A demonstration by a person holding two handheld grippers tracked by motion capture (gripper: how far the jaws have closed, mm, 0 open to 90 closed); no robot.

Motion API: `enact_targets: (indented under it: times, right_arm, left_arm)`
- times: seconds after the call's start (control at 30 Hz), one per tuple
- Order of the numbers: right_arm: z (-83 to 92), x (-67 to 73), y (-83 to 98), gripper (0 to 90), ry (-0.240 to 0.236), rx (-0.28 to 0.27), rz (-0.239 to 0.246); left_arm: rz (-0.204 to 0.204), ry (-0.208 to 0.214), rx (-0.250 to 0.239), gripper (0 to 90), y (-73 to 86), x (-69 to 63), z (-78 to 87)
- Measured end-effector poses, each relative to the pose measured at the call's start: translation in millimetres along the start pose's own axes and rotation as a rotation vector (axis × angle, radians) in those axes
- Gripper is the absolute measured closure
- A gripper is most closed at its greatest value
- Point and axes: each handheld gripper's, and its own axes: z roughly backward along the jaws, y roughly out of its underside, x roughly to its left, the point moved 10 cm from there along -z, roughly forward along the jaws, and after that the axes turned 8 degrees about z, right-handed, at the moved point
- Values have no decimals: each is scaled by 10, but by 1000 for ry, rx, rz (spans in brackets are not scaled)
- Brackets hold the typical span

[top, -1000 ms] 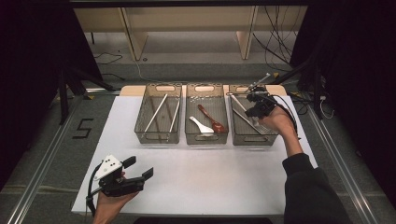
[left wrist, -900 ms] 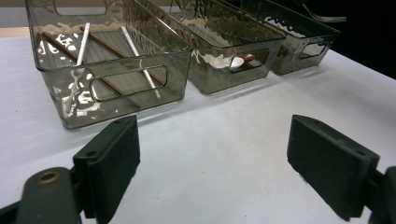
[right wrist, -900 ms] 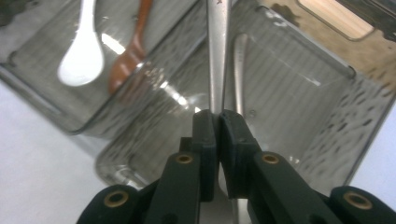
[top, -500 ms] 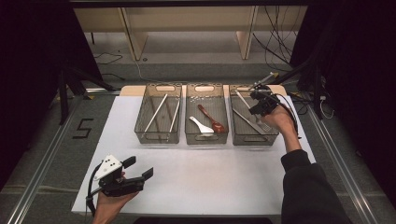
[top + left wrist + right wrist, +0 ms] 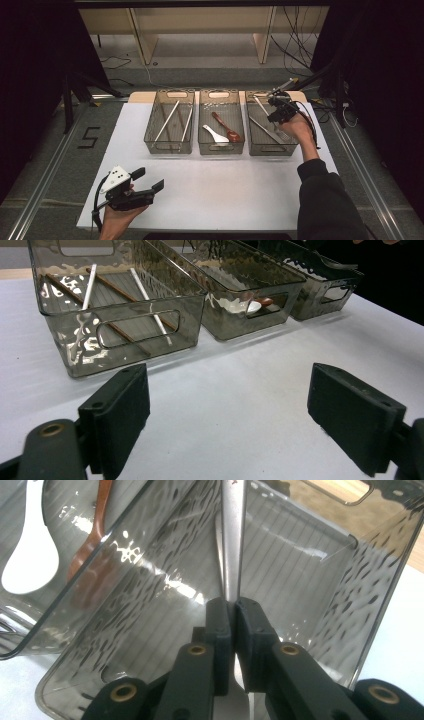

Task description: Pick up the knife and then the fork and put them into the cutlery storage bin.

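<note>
Right gripper [image 5: 234, 615]: jaws pressed together on a flat metal utensil [image 5: 231, 540], held over the right-hand smoked plastic bin [image 5: 270, 147], the handle rising up between the pads. Left gripper [image 5: 230, 405]: jaws spread wide, holding nothing, above bare white table [image 5: 240, 390] near the left bin [image 5: 125, 340].

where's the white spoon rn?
High view: white spoon lies in the middle bin, left of the brown spoon.
</note>
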Motion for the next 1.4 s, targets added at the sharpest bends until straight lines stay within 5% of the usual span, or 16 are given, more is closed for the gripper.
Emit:
enact_targets:
  times: [0.57, 0.93, 1.4]
  right_arm:
    - [-121, 7, 60, 825, 0, 35, -20]
    - [-55, 92, -10, 602, -47, -21, -39]
    - [70, 359, -31, 446, -103, -139, -42]
  left_arm:
    - [2, -1, 0, 169, 1, 3, 3]
    - [-1, 1, 3, 169, 4, -4, -2]
    - [1, 1, 5, 169, 9, -7, -8]
